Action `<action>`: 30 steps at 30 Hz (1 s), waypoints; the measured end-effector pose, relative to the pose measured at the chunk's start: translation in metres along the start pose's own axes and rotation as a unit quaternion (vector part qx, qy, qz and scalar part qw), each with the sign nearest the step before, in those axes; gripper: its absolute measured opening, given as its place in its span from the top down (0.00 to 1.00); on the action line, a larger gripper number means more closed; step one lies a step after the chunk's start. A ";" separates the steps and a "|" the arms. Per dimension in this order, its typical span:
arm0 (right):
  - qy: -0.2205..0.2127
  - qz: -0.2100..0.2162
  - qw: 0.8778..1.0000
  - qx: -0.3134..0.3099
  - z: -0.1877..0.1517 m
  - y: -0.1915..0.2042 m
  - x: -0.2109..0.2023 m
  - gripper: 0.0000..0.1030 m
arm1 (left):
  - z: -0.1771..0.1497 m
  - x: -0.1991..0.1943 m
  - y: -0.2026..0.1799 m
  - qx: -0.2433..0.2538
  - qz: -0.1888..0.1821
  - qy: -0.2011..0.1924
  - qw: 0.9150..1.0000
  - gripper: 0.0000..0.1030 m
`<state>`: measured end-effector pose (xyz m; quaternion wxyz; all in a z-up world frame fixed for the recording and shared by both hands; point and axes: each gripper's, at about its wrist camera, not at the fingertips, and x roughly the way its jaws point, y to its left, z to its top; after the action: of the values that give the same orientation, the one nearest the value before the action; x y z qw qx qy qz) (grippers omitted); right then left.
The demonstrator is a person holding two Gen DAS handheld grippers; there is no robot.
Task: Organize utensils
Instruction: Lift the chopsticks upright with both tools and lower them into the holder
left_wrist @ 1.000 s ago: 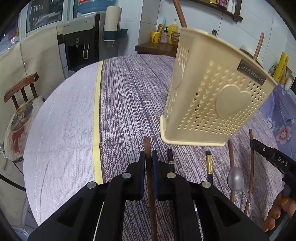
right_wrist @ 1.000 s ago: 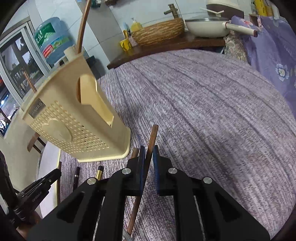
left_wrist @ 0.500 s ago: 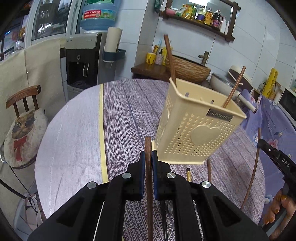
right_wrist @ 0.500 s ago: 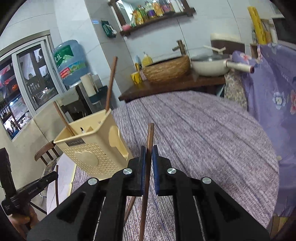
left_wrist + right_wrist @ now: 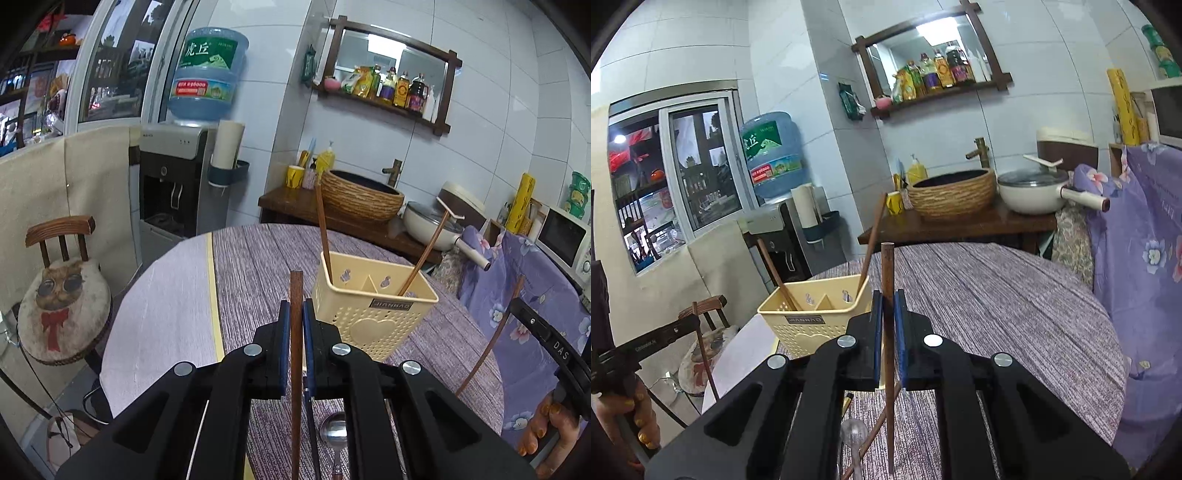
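Note:
My left gripper (image 5: 295, 314) is shut on a brown chopstick (image 5: 296, 291), held upright above the table. My right gripper (image 5: 887, 306) is shut on another brown chopstick (image 5: 887, 273), also upright. The cream perforated utensil basket (image 5: 373, 314) stands on the purple-striped table ahead, also in the right wrist view (image 5: 809, 317). Two chopsticks (image 5: 323, 236) lean in its compartments. A metal spoon (image 5: 332, 435) lies on the table below the left gripper. A spoon (image 5: 854, 432) and a loose chopstick lie under the right gripper.
A round table (image 5: 258, 258) with a pale cloth section at left (image 5: 173, 295). A chair with a cat cushion (image 5: 59, 302) stands left. A water dispenser (image 5: 177, 184), woven basin (image 5: 362, 192) and pot (image 5: 428, 221) sit behind. A purple floral cloth (image 5: 1145, 240) is at right.
Both grippers have risen well above the table with their chopsticks and tilted them upright. The basket now looks smaller and lower, seen from above its rim.

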<state>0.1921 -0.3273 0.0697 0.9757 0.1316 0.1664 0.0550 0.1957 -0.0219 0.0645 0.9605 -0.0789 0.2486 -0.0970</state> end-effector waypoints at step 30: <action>0.010 0.088 0.996 -0.020 0.056 0.026 -0.004 0.93 | 0.060 -0.028 -0.021 0.036 -0.023 -0.063 0.997 0.93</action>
<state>0.2058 -0.3167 0.1286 0.9678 0.1251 0.1633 0.1453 0.1979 -0.0292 0.1336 0.9739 -0.0560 0.1824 -0.1227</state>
